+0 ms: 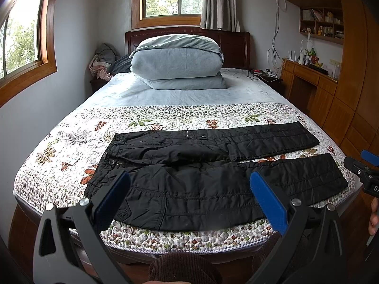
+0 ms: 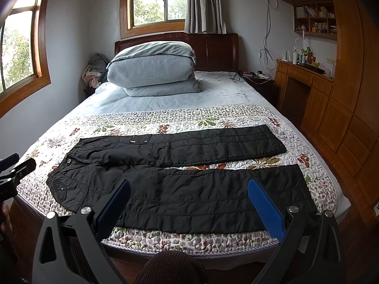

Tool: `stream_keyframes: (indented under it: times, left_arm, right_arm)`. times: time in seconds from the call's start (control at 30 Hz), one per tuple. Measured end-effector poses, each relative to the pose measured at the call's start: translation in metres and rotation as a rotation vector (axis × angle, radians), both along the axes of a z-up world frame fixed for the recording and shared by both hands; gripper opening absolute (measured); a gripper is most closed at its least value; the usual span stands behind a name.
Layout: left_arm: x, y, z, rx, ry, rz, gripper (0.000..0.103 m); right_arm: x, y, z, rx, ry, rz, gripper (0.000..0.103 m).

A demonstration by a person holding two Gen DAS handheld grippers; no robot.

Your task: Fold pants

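Both grippers are hovering off the foot edge of the bed: your left gripper (image 1: 189,196) has its blue pads spread wide with nothing between them, and your right gripper (image 2: 189,198) is just as wide and just as empty. Neither one touches cloth yet. The pants (image 1: 213,165) lie flat across the quilt (image 1: 71,142) near that foot edge, waistband toward the left side of the bed, cuffs toward the right, the two legs split in a narrow V with a strip of quilt showing between them. The near leg runs right along the foot edge, so nothing is folded so far and you're at the very start. Now, the risks, as I read them. This fabric looks padded and slick, so a shallow pinch at the waistband or cuff could slip out as you lift. Grab too deep and you may catch the quilt along with the pants and drag it up. The near leg sits so close to the edge that a careless pull toward you could slide it off the bed. If your two grippers lift unevenly, the near leg will land crooked on the far one and the seams won't line up. The folded duvet (image 1: 177,64) at the head end is well apart, no worry there.
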State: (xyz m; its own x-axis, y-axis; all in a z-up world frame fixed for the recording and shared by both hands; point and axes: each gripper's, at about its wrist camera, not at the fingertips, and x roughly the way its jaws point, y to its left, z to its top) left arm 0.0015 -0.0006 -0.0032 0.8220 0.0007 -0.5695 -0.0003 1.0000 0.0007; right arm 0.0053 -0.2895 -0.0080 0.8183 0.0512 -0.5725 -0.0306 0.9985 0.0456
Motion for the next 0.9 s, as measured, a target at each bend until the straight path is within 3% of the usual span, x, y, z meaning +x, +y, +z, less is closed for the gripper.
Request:
stream_keyframes:
  times: [0.9]
  left_arm:
    - [-0.0009,-0.0017,0.0027,0.001,0.000,0.001,0.101]
  right_arm:
    - [0.0000,0.0014,-0.0018,0.001,0.001,0.001,0.100]
